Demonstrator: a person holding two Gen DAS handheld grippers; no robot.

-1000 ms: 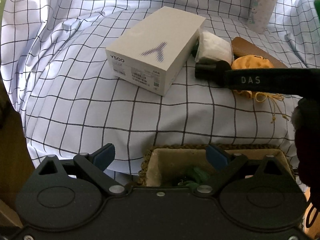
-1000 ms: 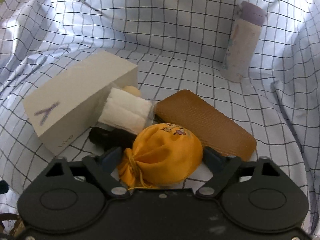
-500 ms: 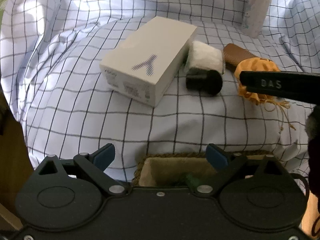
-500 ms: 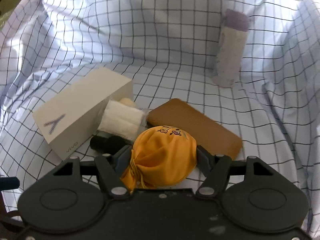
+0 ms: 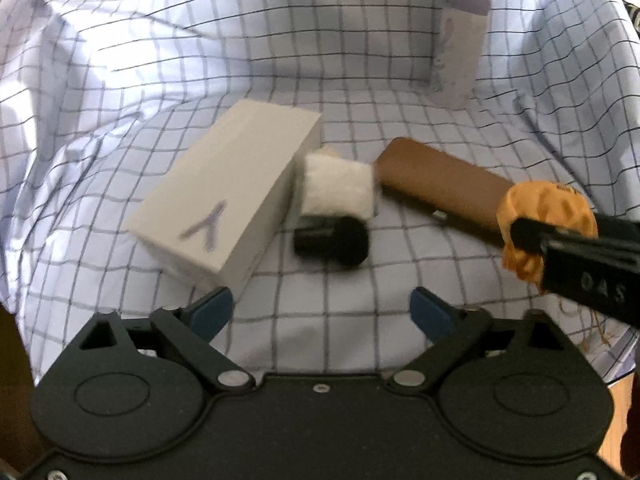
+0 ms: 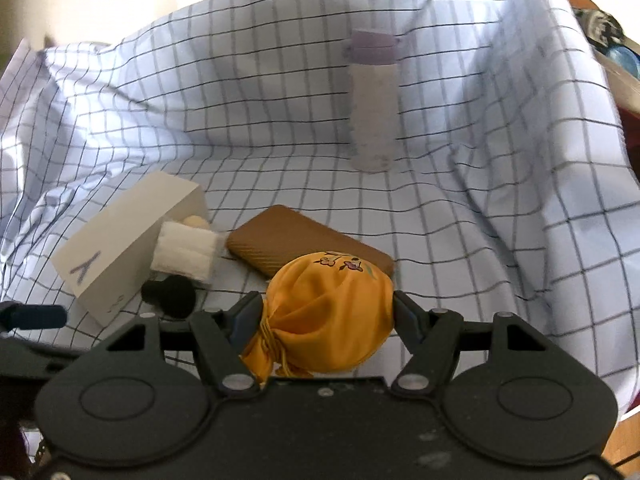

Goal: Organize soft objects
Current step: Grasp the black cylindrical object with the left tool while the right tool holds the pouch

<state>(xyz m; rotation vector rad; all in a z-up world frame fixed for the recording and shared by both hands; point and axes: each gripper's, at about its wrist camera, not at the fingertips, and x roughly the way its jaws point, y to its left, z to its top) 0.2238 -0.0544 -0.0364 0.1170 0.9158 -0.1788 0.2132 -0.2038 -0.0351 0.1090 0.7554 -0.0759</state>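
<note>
My right gripper (image 6: 326, 314) is shut on an orange drawstring pouch (image 6: 328, 316) and holds it lifted above the checked cloth. The pouch also shows in the left wrist view (image 5: 544, 216), pinched by the right gripper's fingers (image 5: 532, 236). My left gripper (image 5: 322, 308) is open and empty, hovering in front of a folded white towel (image 5: 336, 190) and a black roll (image 5: 332, 238). The towel (image 6: 184, 254) and black roll (image 6: 170, 290) lie next to a white box.
A white box (image 5: 228, 196) lies left of the towel. A brown flat case (image 5: 440, 186) lies to the right. A lavender-lidded bottle (image 5: 460, 44) stands at the back. Checked cloth (image 5: 120, 80) covers the surface and rises in folds behind.
The right gripper closed on the orange pouch and lifted it off the cloth. The left gripper rose and tilted up; the woven basket below it has left its view.
</note>
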